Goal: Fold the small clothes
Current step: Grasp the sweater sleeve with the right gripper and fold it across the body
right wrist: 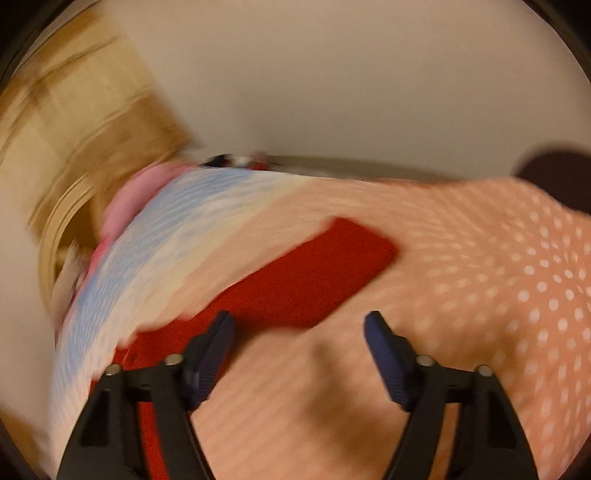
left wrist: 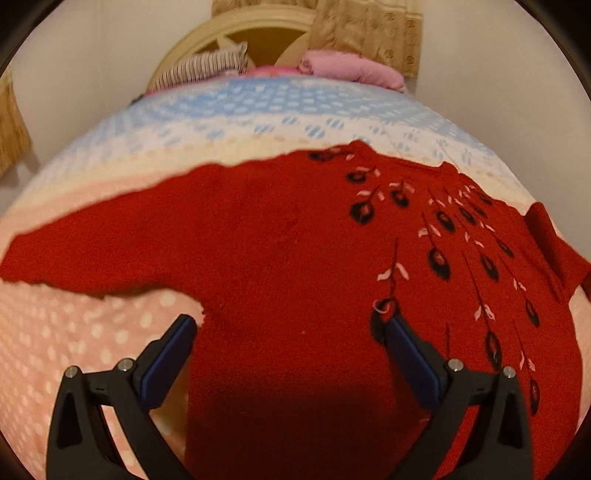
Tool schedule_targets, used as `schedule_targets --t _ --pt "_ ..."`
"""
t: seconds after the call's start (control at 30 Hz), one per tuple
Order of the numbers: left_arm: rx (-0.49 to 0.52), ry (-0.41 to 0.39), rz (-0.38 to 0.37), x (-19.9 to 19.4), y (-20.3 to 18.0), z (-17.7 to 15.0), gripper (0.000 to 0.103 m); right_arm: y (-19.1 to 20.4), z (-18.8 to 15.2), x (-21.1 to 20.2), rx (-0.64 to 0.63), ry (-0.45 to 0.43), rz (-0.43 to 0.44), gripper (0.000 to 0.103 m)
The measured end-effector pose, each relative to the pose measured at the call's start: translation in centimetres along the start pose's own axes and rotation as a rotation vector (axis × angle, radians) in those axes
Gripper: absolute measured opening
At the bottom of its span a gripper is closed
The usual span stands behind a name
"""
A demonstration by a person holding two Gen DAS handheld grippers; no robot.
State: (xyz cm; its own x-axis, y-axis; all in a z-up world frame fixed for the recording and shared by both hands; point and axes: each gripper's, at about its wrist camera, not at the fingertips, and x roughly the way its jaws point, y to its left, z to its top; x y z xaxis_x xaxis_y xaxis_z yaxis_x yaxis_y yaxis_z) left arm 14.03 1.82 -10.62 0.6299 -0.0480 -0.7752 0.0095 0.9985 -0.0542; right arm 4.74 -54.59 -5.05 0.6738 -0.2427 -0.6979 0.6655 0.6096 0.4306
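Note:
A small red knit sweater [left wrist: 273, 251] with black and pink flower embroidery lies flat on the bed. One sleeve stretches out to the left. My left gripper [left wrist: 291, 325] is open and empty, held just above the sweater's lower body. In the blurred right wrist view the sweater's other sleeve [right wrist: 314, 273] lies stretched out on the bedspread. My right gripper [right wrist: 299, 323] is open and empty, with its left finger over the sleeve's near part and its right finger over bare bedspread.
The bedspread [left wrist: 92, 339] is pink with white dots near me and blue and white farther away. Pink [left wrist: 351, 68] and striped [left wrist: 199, 68] clothes lie at the far end by a cream headboard [left wrist: 258, 26]. A tan curtain [right wrist: 74, 122] hangs on the wall.

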Motion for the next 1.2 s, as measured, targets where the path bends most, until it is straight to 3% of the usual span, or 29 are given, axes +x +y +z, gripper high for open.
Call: schedule_targets --t 0.17,0.23,0.37,0.47,0.5,0.53,0.57,0.6,0.73,0.9,1.0,1.2 --pt "0.000 0.014 0.004 0.2 -0.2 -0.4 0.103 -4.2 3.2 4.8 0.102 0.055 -0.086 0.071" --pt "0.003 0.019 0.007 0.4 -0.2 -0.3 0.103 -3.6 3.5 6.6 0.080 0.092 -0.072 0.071" --pt "-0.002 0.024 0.002 0.6 -0.1 -0.2 0.103 -2.5 4.0 8.5 -0.002 0.089 -0.157 0.070" --pt "-0.002 0.027 0.004 0.7 -0.2 -0.2 0.103 -0.8 3.8 9.7 -0.146 0.104 -0.285 0.053" --pt "-0.002 0.027 0.003 0.7 -0.1 -0.2 0.103 -0.3 3.7 9.7 -0.195 0.101 -0.299 0.040" --pt "-0.003 0.027 0.003 0.7 -0.2 -0.1 0.103 0.0 3.8 9.4 -0.228 0.101 -0.296 0.017" --pt "-0.003 0.026 0.002 0.7 -0.2 -0.1 0.103 -0.1 3.9 9.2 -0.240 0.107 -0.281 0.014" --pt "-0.004 0.026 0.001 0.7 -0.1 -0.2 0.103 -0.2 4.0 9.0 -0.237 0.125 -0.236 0.014" --pt "-0.007 0.025 -0.004 0.7 -0.1 -0.1 0.103 -0.5 4.8 7.4 -0.220 0.104 -0.220 0.014" --pt "-0.009 0.025 -0.005 0.7 0.0 -0.1 0.103 -0.4 7.8 3.6 -0.215 -0.033 -0.300 0.014" --pt "-0.010 0.025 -0.006 0.7 -0.1 -0.1 0.103 -0.6 9.6 2.1 -0.208 -0.069 -0.327 0.014" --pt "-0.014 0.024 -0.011 0.6 0.0 -0.1 0.103 1.4 10.5 -0.9 -0.212 -0.169 -0.364 0.014"
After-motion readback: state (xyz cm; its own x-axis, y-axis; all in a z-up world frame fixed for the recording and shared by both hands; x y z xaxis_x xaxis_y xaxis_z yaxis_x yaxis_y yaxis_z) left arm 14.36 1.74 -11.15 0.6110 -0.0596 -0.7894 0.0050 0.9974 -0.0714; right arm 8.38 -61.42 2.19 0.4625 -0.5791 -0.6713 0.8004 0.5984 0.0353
